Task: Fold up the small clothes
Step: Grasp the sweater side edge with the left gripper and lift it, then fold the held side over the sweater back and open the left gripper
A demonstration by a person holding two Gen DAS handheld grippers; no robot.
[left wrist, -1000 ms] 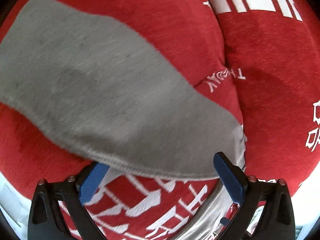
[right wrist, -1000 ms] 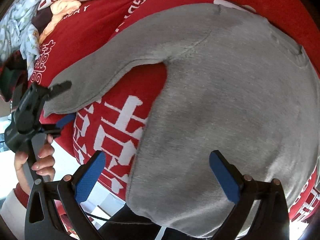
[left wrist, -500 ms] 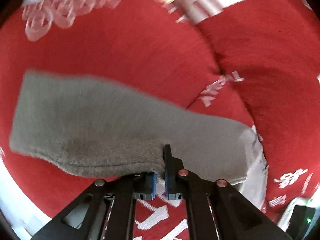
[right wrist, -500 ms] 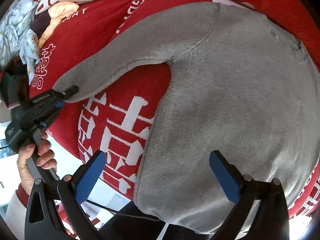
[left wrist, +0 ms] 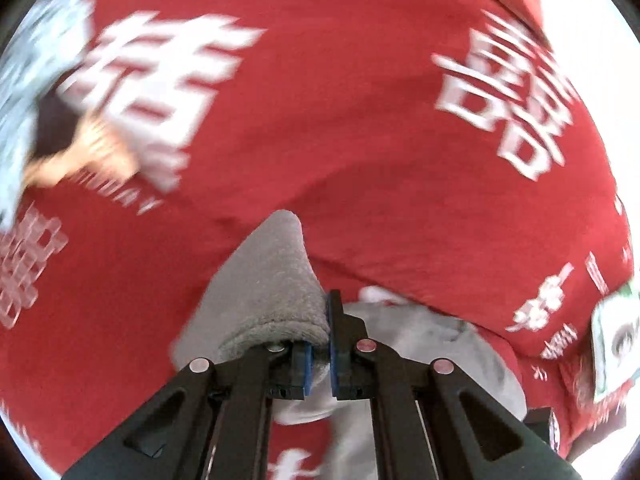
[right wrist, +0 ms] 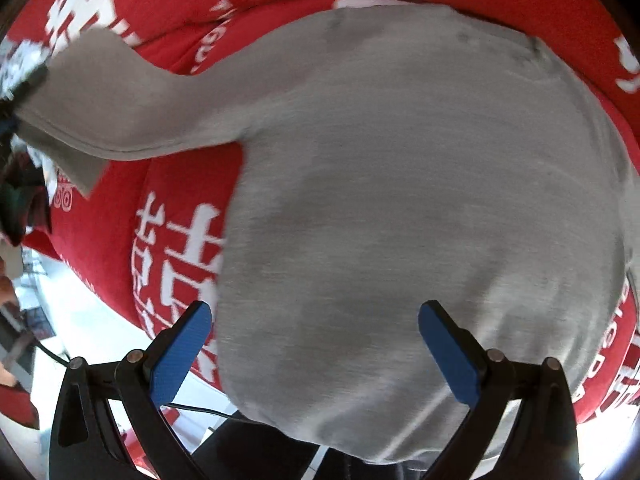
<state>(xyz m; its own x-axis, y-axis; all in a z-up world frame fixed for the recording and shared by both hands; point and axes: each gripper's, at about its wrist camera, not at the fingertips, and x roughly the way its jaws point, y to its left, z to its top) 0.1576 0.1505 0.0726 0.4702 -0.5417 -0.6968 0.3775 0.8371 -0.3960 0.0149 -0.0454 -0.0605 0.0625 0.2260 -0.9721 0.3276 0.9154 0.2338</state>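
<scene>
Left claw [left wrist: 318,354]: jaws nearly closed, pinching the gray cuff between the blue pads [left wrist: 307,364].
Sleeve [left wrist: 276,280]: lifted off the cover, bunched over the left finger and rising ahead of the claw; in the right view it stretches out to the far left, its end folded down.
Right claw [right wrist: 316,352]: spread wide, holding nothing, hovering just over the shirt's lower part.
Shirt [right wrist: 400,200]: gray, spread flat on the red cover, hem nearest the right claw, neck at the far side.
Cover [left wrist: 340,120]: red with white characters, lying under the shirt.
Heap [left wrist: 36,92]: pale and orange clothes at the far left, blurred, probably more laundry.
</scene>
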